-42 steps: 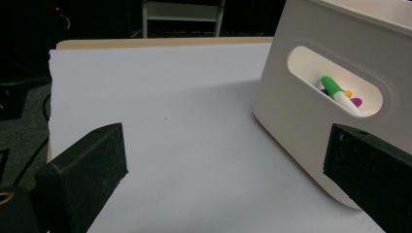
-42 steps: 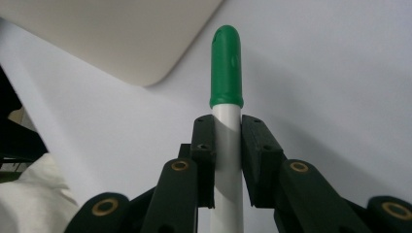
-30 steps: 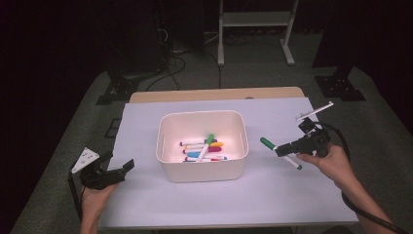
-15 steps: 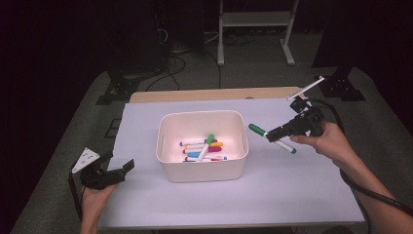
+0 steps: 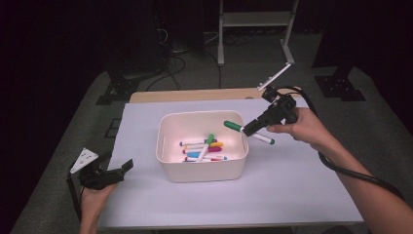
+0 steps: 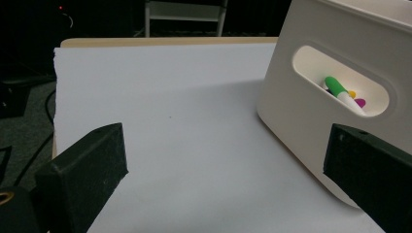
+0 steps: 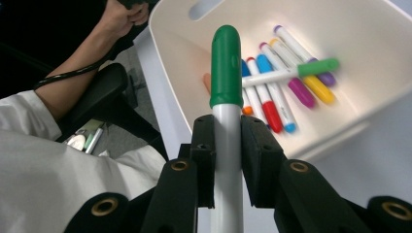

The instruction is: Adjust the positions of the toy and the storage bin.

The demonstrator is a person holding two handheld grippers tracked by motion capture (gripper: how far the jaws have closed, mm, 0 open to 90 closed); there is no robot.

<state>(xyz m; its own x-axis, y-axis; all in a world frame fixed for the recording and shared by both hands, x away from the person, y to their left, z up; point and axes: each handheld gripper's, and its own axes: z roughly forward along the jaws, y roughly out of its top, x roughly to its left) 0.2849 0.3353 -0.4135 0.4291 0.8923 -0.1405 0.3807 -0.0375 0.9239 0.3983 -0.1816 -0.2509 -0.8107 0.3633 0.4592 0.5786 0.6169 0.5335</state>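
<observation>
Green-capped, light, stiff and slick, your marker (image 5: 249, 132) sits clamped mid-barrel in the right tongs (image 5: 252, 128) over the bin (image 5: 202, 170) at the surface's middle; left tongs (image 5: 127, 165) stand apart.

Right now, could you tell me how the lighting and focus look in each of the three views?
High view: the table is lit, its surroundings nearly black, the picture soft. Left gripper view: the left claw is dark and blurred up close, and the bin casts a soft shadow. Right gripper view: the green marker is sharp, with glare inside the bin.
</observation>
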